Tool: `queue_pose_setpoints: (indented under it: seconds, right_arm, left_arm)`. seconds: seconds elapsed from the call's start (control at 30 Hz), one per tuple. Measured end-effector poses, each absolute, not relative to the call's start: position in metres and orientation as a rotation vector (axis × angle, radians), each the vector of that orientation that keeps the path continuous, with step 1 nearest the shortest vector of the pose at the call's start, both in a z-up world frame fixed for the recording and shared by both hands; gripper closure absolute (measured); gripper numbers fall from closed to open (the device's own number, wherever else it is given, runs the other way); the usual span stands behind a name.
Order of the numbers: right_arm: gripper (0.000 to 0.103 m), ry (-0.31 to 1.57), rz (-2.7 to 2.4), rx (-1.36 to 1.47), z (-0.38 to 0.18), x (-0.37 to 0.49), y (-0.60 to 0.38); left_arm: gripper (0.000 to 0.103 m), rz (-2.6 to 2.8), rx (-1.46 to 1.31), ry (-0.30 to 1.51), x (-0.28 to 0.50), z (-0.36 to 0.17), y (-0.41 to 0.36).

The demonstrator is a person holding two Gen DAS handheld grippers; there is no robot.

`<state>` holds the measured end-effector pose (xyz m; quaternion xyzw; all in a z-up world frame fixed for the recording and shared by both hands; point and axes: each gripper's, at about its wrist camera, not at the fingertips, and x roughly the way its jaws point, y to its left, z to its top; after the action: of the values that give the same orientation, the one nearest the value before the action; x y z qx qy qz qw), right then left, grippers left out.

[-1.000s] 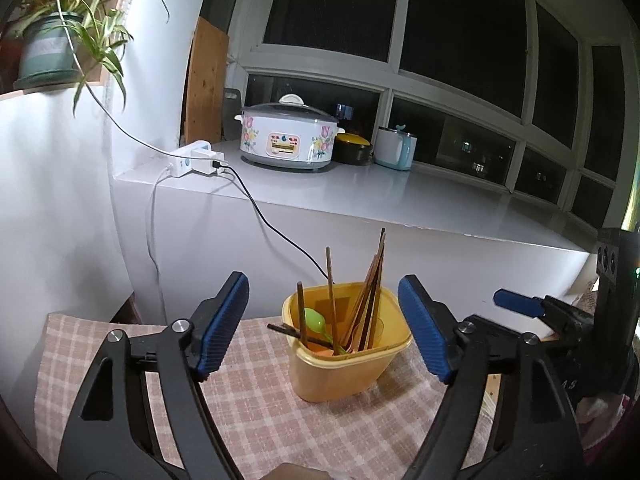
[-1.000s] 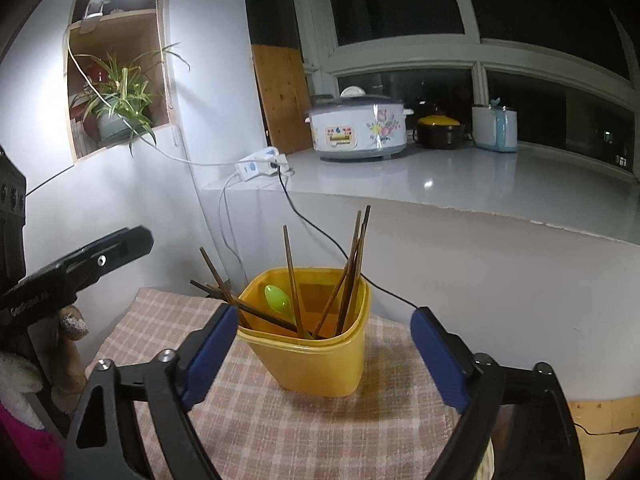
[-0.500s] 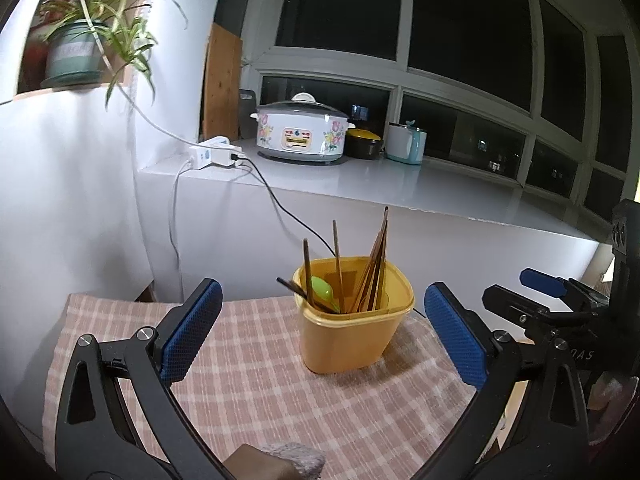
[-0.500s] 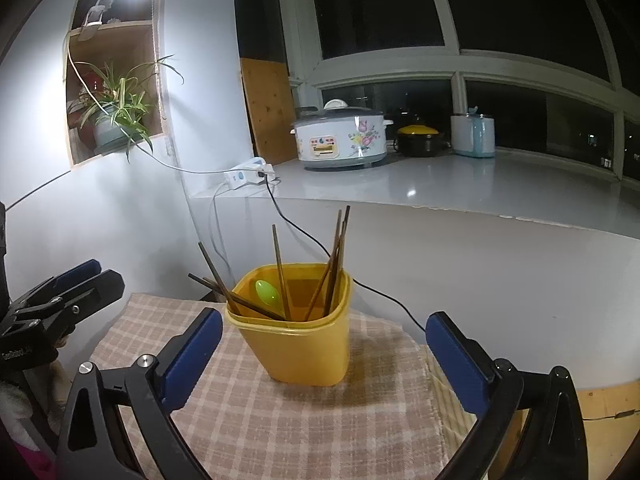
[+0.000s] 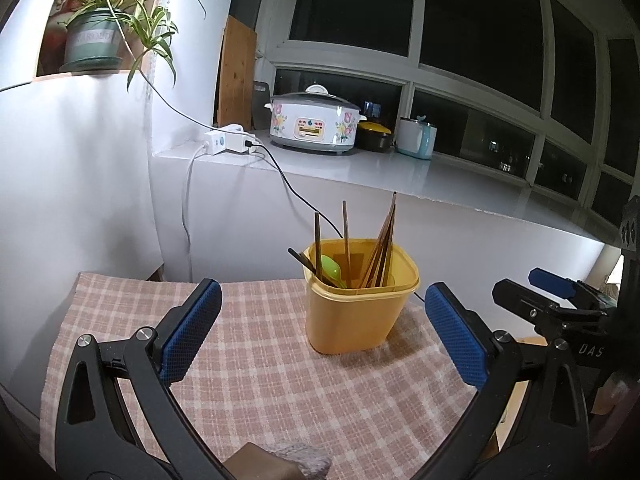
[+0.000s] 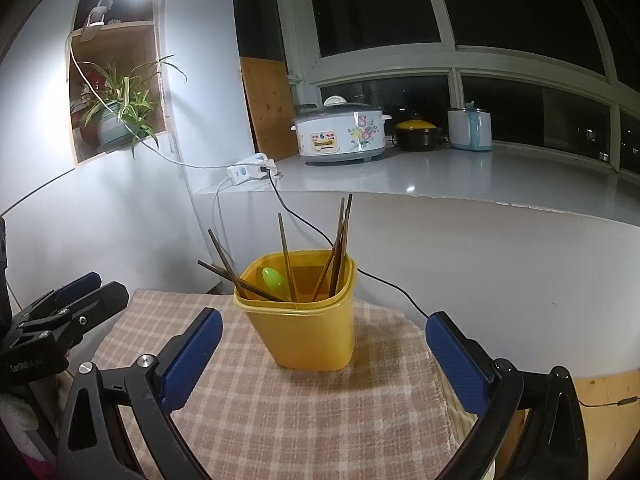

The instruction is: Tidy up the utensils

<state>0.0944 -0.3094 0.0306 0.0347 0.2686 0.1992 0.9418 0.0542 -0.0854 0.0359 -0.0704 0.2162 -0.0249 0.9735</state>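
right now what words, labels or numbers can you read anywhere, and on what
"DAS": white letters on the black body of the right gripper, cut off at the frame edge.
White lettering on the left gripper body: too blurred to read.
Pale label on the plant pot: letters blurred, not readable.
Yellow panel on the floral rice cooker: red marks too small to read.

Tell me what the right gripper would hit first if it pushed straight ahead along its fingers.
Most likely the yellow container holding chopsticks, standing centred ahead of the open right gripper on the checked cloth; depth is uncertain.
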Motion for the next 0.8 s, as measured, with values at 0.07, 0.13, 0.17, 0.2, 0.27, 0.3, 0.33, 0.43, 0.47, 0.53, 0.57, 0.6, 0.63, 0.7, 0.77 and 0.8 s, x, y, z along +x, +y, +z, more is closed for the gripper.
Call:
queue_pose_setpoints:
  seconds: [0.07, 0.13, 0.17, 0.2, 0.27, 0.3, 0.33, 0.43, 0.47, 0.53, 0.57, 0.6, 0.63, 0.7, 0.77, 0.8]
  right_arm:
    - [0.000, 0.546, 0.406, 0.064, 0.0311, 0.0939, -0.3087]
    - [0.000, 0.544, 0.405, 0.061, 0.0317, 0.0942, -0.3079]
    - [0.000, 0.545, 0.404, 0.063, 0.0317, 0.0945, -0.3079]
    - [0.000, 0.547, 0.405, 0.067, 0.0317, 0.0944, -0.3079]
    - [0.000, 0.549, 0.404, 0.068, 0.0312, 0.0943, -0.3076]
    - [0.000, 0.550, 0.402, 0.067, 0.0310, 0.0943, -0.3070]
    - [0.000, 0.552, 0.402, 0.066, 0.0309, 0.0945, -0.3069]
    - [0.000, 0.554, 0.406, 0.065, 0.0308, 0.0948, -0.3062]
    - [0.000, 0.553, 0.406, 0.065, 0.0312, 0.0947, -0.3063]
    - [0.000, 0.551, 0.405, 0.065, 0.0317, 0.0947, -0.3061]
    - [0.000, 0.551, 0.405, 0.065, 0.0316, 0.0947, -0.3060]
    - [0.000, 0.551, 0.405, 0.066, 0.0318, 0.0947, -0.3061]
    - [0.000, 0.552, 0.404, 0.066, 0.0316, 0.0945, -0.3061]
    - [0.000, 0.553, 0.403, 0.067, 0.0310, 0.0945, -0.3064]
    - [0.000, 0.556, 0.400, 0.070, 0.0301, 0.0950, -0.3071]
    - [0.000, 0.558, 0.400, 0.073, 0.0297, 0.0953, -0.3077]
  left_arm:
    - [0.000, -0.052, -0.148, 0.434, 0.0536, 0.0367, -0.0845]
    - [0.000, -0.051, -0.147, 0.434, 0.0536, 0.0370, -0.0843]
    - [0.000, -0.052, -0.147, 0.434, 0.0535, 0.0370, -0.0843]
    - [0.000, -0.053, -0.148, 0.433, 0.0530, 0.0375, -0.0842]
    - [0.000, -0.052, -0.150, 0.432, 0.0531, 0.0377, -0.0840]
    - [0.000, -0.054, -0.149, 0.430, 0.0526, 0.0382, -0.0839]
    - [0.000, -0.054, -0.147, 0.429, 0.0524, 0.0387, -0.0839]
    - [0.000, -0.054, -0.148, 0.425, 0.0517, 0.0400, -0.0836]
    - [0.000, -0.052, -0.148, 0.423, 0.0515, 0.0405, -0.0838]
    - [0.000, -0.049, -0.148, 0.417, 0.0506, 0.0415, -0.0840]
    - [0.000, -0.047, -0.147, 0.416, 0.0497, 0.0418, -0.0846]
    - [0.000, -0.047, -0.146, 0.416, 0.0496, 0.0419, -0.0848]
    - [0.000, -0.048, -0.145, 0.416, 0.0494, 0.0422, -0.0854]
    - [0.000, -0.048, -0.144, 0.416, 0.0492, 0.0423, -0.0858]
    - [0.000, -0.049, -0.143, 0.416, 0.0489, 0.0424, -0.0860]
    - [0.000, -0.049, -0.142, 0.413, 0.0484, 0.0429, -0.0862]
